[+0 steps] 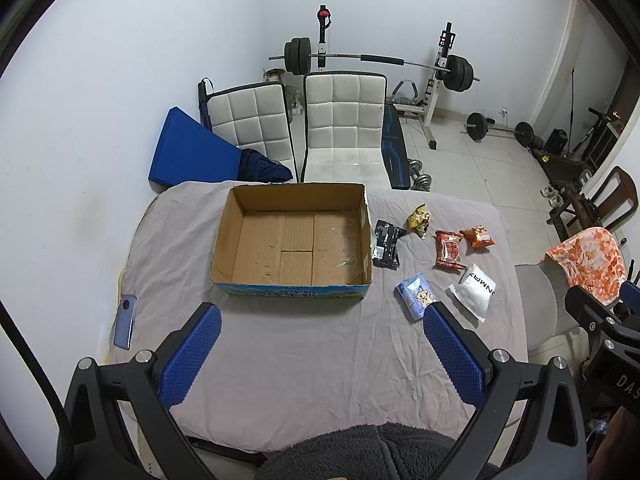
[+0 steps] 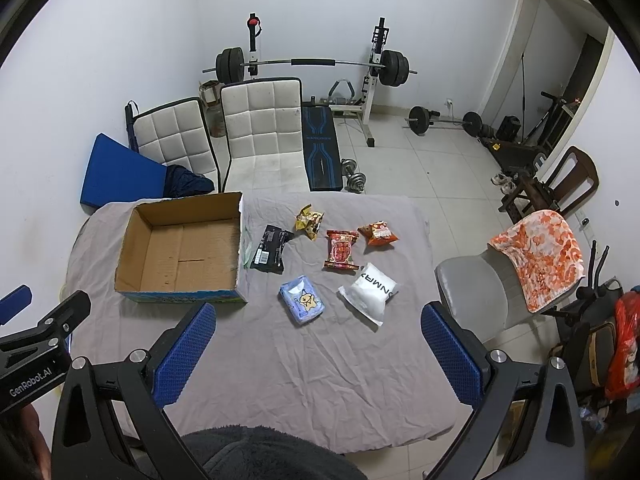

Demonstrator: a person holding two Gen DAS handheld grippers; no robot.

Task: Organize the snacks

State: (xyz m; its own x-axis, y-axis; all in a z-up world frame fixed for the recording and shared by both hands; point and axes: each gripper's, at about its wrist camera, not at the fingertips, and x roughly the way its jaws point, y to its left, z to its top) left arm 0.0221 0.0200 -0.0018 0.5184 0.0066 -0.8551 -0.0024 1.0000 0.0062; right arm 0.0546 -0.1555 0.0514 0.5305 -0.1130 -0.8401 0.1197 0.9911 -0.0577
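An empty cardboard box [image 1: 224, 240] [image 2: 132, 240] stands on the grey-clothed table [image 1: 300, 360] [image 2: 320, 360]. Right of it lie several snack packets: a black one [image 1: 386, 244] [image 2: 272, 248], a yellow one [image 1: 418, 220] [image 2: 309, 220], a red one [image 1: 450, 249] [image 2: 341, 250], an orange one [image 1: 478, 237] [image 2: 378, 234], a light blue one [image 1: 418, 294] [image 2: 302, 298] and a white pouch [image 1: 474, 292] [image 2: 370, 294]. My left gripper [image 1: 322, 320] hovers open above the near table, in front of the box. My right gripper [image 2: 318, 318] is open too, nearer the packets. Neither holds anything.
A phone [image 1: 125, 322] lies at the table's left edge. Two white chairs [image 1: 340, 128] stand behind the table, with a weight bench and barbells beyond. A grey chair with an orange cloth [image 2: 538, 256] stands at the right. A dark fleece sleeve [image 1: 360, 452] shows at the bottom.
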